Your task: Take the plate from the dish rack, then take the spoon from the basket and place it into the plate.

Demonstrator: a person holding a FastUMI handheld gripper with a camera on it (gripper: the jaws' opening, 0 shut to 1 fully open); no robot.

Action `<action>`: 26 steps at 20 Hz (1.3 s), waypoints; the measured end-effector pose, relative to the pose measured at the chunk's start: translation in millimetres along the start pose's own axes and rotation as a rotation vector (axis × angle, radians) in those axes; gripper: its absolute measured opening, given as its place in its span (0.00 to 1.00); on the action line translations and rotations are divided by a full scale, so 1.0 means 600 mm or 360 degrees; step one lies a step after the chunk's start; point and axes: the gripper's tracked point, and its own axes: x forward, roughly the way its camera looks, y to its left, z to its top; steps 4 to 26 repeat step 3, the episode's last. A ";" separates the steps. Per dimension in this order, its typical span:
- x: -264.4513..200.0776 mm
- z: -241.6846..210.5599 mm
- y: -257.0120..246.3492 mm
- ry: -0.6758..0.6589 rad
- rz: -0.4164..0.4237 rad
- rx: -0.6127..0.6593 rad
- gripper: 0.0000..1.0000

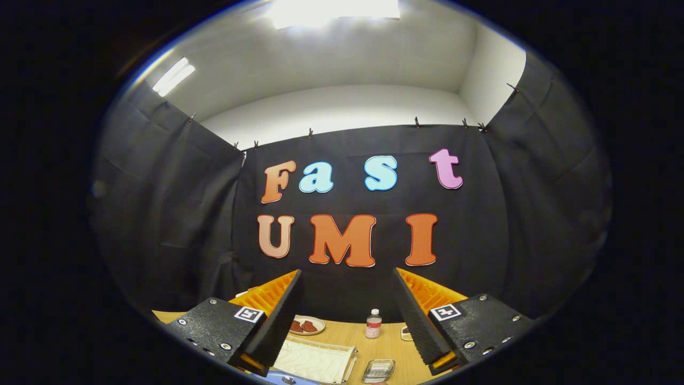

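The booth is enclosed by black cloth [176, 224] hung on the left, far and right sides and clipped along its upper edge. Above the cloth, a white wall [342, 109] and a white ceiling [342, 53] are seen. Two bright ceiling lights [334, 10] are lit, one overhead and one to the left. A wooden desk [382, 350] is seen below.

recording booth: black cloth walls [160, 214] clipped up, wooden table [385, 347], ceiling light [334, 10].
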 end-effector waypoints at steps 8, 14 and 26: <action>0.001 -0.002 0.007 0.0002 0.0001 -0.0007 0.97; 0.001 -0.002 0.007 0.0002 0.0001 -0.0007 0.97; 0.001 -0.002 0.007 0.0002 0.0001 -0.0007 0.97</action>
